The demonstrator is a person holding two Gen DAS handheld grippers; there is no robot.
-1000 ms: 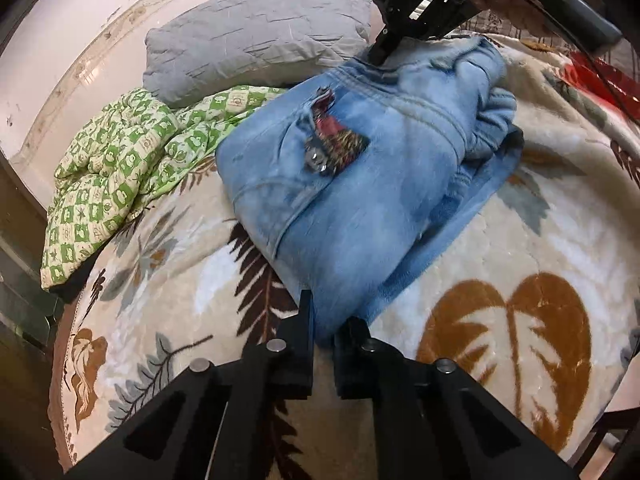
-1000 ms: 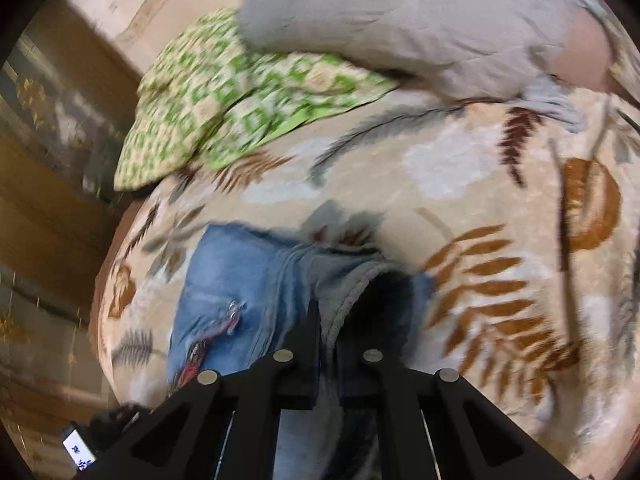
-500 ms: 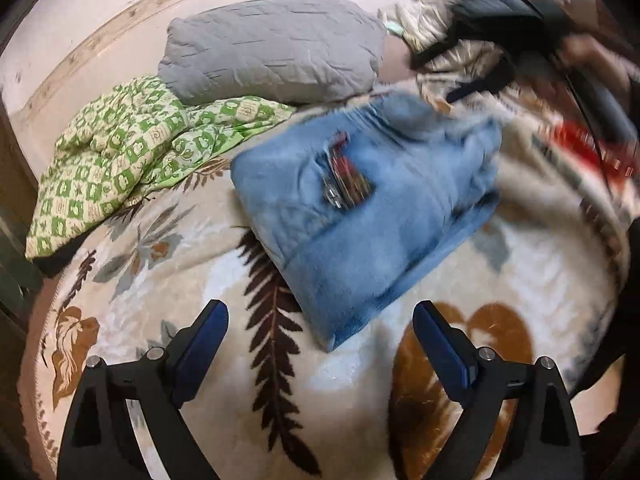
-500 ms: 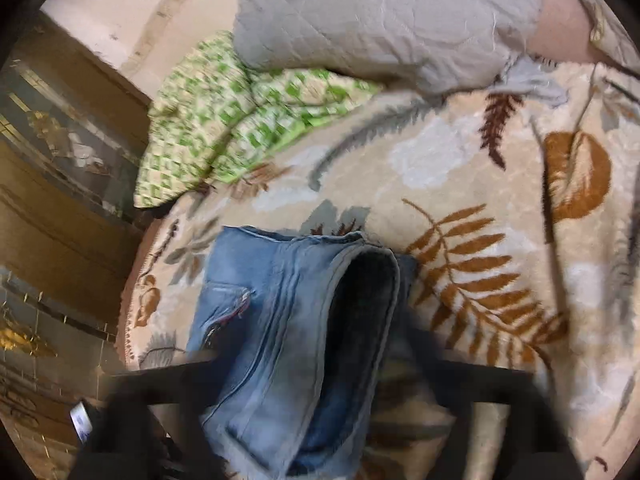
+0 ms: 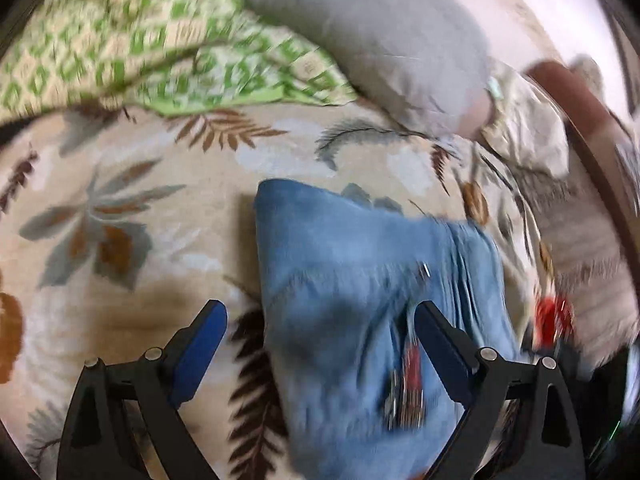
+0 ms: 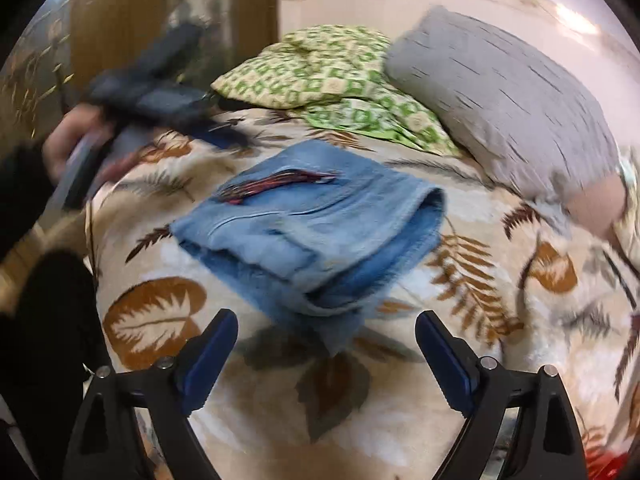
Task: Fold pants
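Observation:
The light-blue jeans (image 6: 312, 232) lie folded into a thick bundle on the leaf-patterned blanket (image 6: 460, 380), with a red and dark patch on top. In the right wrist view my right gripper (image 6: 326, 328) is open just short of the bundle's near frayed edge, with nothing between its fingers. In the blurred left wrist view the jeans (image 5: 352, 280) sit below my left gripper (image 5: 318, 320), which is open wide and hangs over them without pressing on the cloth. The right wrist view also shows the left gripper (image 6: 148, 92), blurred, in a hand (image 6: 68, 140) at the upper left.
A grey pillow (image 6: 508, 96) and a green checked quilt (image 6: 332, 76) lie at the bed's far end by the pale wall. A wooden cabinet (image 6: 120, 12) stands at the back left. Something red (image 5: 552, 320) lies right of the jeans.
Both grippers were shut on the jeans' edges a second ago. They have let go, opened wide, rolled and drawn back from the bundle, which now lies on the blanket.

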